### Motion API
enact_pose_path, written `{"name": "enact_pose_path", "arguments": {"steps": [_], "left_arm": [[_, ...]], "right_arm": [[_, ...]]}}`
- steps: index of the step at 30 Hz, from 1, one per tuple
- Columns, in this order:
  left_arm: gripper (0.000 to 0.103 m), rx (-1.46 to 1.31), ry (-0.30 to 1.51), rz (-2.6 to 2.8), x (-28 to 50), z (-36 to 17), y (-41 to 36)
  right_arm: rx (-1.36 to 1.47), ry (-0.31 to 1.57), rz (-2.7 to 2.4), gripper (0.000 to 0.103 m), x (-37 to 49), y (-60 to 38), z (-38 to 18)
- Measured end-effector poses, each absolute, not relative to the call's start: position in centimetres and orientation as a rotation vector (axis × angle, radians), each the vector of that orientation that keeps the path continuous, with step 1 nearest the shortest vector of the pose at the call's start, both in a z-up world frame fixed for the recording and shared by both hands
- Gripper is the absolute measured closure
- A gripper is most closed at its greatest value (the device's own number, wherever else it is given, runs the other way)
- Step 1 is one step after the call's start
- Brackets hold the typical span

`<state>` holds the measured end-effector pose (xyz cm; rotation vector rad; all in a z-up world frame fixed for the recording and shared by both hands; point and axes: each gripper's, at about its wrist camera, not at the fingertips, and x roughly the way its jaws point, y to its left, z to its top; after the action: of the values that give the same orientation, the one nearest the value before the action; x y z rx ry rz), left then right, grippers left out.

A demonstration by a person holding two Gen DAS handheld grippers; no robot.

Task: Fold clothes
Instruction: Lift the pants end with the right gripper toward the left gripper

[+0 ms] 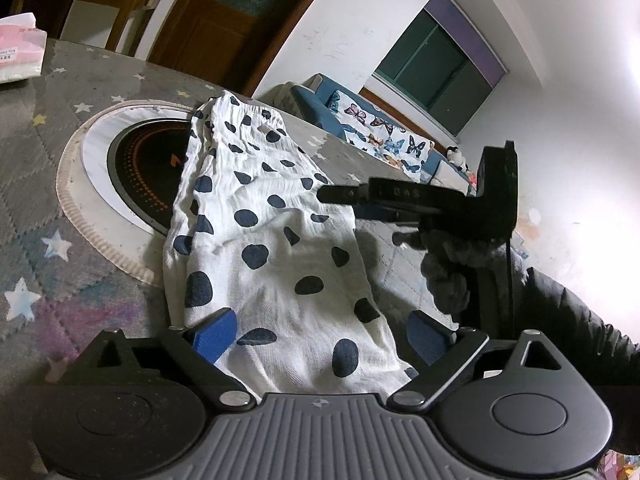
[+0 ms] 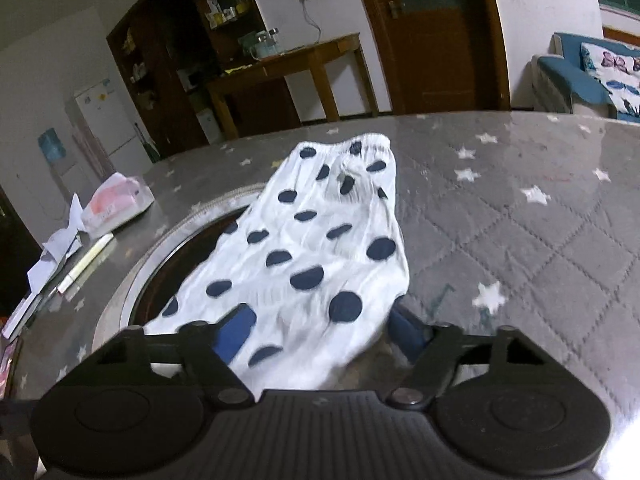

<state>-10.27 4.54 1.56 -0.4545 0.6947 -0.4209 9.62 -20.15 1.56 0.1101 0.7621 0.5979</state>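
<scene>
A white garment with dark blue dots (image 1: 272, 232) lies lengthwise on the grey star-patterned table cover (image 1: 60, 128), its gathered waistband at the far end. My left gripper (image 1: 320, 336) stands open over the near end, and the cloth runs between its blue pads (image 1: 212, 336) without being pinched. My right gripper (image 1: 332, 196), held by a gloved hand (image 1: 448, 272), reaches in from the right to the garment's right edge. In the right wrist view the garment (image 2: 320, 240) spreads ahead, and its near end bunches loosely between the pads (image 2: 236, 332) of the right gripper (image 2: 322, 332), whose jaws stand partly apart.
A round black cooktop (image 1: 140, 172) with a white ring sits in the table, partly under the garment. A pink tissue pack (image 2: 116, 200), papers and a pen (image 2: 84, 264) lie at the table's left. A blue sofa (image 1: 380, 132) and a wooden door (image 2: 436, 32) stand beyond.
</scene>
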Motion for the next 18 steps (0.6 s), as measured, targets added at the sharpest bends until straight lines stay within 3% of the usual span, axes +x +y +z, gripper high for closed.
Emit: {"name": "enact_pose_path", "arguments": {"steps": [2, 4, 7, 12, 14, 18], "left_arm": [[0.009, -0.454, 0.695, -0.418, -10.4, 1.6, 4.5], [0.009, -0.452, 0.695, -0.416, -10.5, 1.7, 4.5], [0.008, -0.449, 0.697, -0.408, -10.5, 1.9, 4.5], [0.008, -0.441, 0.699, -0.386, -10.3, 2.6, 4.3], [0.008, -0.437, 0.694, -0.371, -10.1, 3.1, 4.4], [0.008, -0.441, 0.677, -0.334, -9.5, 4.1, 4.9]], "right_arm": [[0.118, 0.748, 0.593, 0.057, 9.8, -19.7, 1.9], [0.129, 0.732, 0.591, 0.066, 9.9, -19.3, 2.4], [0.143, 0.721, 0.635, 0.07, 10.2, -18.7, 3.4], [0.189, 0.792, 0.777, 0.069, 11.5, -16.6, 4.1], [0.205, 0.825, 0.828, 0.057, 12.2, -15.9, 4.0], [0.225, 0.856, 0.862, 0.054, 13.2, -15.6, 3.7]]}}
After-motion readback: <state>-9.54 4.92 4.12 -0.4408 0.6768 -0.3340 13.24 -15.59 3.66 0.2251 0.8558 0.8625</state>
